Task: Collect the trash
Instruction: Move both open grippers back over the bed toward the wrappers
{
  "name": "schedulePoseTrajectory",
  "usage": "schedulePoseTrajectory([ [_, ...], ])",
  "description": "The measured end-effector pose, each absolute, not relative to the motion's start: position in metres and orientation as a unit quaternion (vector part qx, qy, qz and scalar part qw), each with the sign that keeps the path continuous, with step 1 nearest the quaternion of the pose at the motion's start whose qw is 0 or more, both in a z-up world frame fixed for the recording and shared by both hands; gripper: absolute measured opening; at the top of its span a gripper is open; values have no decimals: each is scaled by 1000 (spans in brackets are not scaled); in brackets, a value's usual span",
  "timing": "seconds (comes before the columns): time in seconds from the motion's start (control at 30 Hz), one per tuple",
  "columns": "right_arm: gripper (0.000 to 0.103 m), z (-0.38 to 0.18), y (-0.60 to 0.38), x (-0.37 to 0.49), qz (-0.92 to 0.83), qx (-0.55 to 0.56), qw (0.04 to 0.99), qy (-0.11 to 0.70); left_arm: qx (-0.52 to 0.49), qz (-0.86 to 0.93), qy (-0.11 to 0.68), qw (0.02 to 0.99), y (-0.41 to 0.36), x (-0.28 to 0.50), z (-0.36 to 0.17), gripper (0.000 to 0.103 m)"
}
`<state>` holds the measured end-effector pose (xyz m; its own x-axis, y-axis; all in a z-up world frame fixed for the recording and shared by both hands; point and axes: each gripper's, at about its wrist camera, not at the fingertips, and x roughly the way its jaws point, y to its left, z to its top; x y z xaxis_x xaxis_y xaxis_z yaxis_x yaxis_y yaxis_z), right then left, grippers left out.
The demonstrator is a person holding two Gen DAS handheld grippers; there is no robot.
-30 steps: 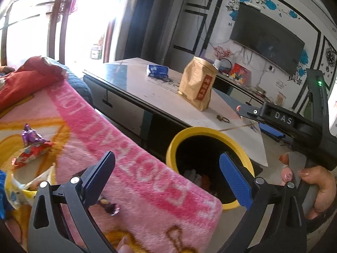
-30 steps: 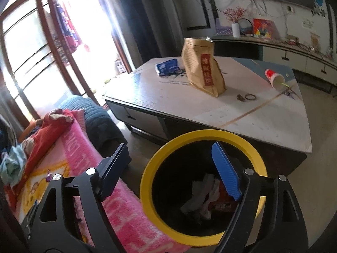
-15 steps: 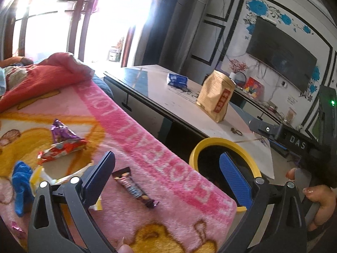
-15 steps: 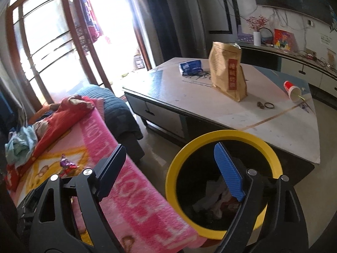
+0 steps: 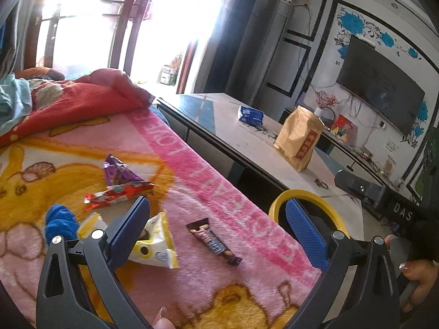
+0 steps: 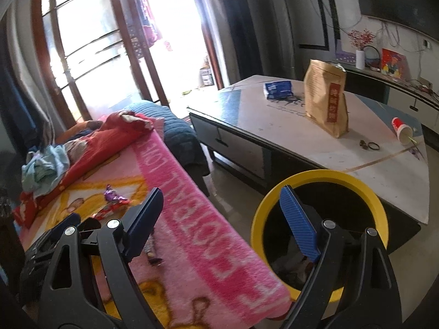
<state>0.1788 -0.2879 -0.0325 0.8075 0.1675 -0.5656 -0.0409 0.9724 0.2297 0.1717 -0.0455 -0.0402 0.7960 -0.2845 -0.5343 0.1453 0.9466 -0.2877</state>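
Observation:
Several wrappers lie on the pink blanket [image 5: 219, 181]: a brown chocolate-bar wrapper [image 5: 214, 240], a yellow-white one [image 5: 157, 246], a red one [image 5: 118, 194] and a purple one [image 5: 118, 171]. My left gripper [image 5: 216, 213] hangs open above the blanket, with the brown wrapper lying below the gap between its jaws and apart from them. My right gripper [image 6: 221, 194] is open and empty, over the blanket's edge beside the yellow-rimmed bin [image 6: 323, 176]. Crumpled trash [image 6: 290, 268] lies in that bin. In the right wrist view the purple wrapper [image 6: 111, 194] and red wrapper [image 6: 109, 210] show farther left.
A low table [image 6: 274, 137] stands behind the bin with a brown paper bag [image 6: 326, 104], a blue packet [image 6: 277, 89] and a tipped red cup [image 6: 402, 131]. A red quilt [image 5: 76, 101] and a crumpled blue cloth [image 5: 59, 223] lie on the blanket. A hand [image 5: 417, 274] holds the right gripper.
Both views have swung left, away from the bin and over the blanket. More wrappers have come into view under the left gripper. Both grippers have stayed open.

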Motion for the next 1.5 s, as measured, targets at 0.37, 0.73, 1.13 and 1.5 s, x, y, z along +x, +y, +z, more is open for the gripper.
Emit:
schedulePoseTrajectory([
  [0.37,79,-32,-247,167,106,78,942,307,-122,-76,286,947,-10,156,-34,96],
  [0.73,79,-40,-202,159,153,39,935,317,-141,-30,277,950,36,142,-32,96],
  [1.13,79,-54,-149,149,205,-21,922,328,-144,17,279,949,88,126,-35,96],
  [1.5,79,-81,-107,157,236,-94,900,354,-145,30,312,939,121,106,-57,96],
])
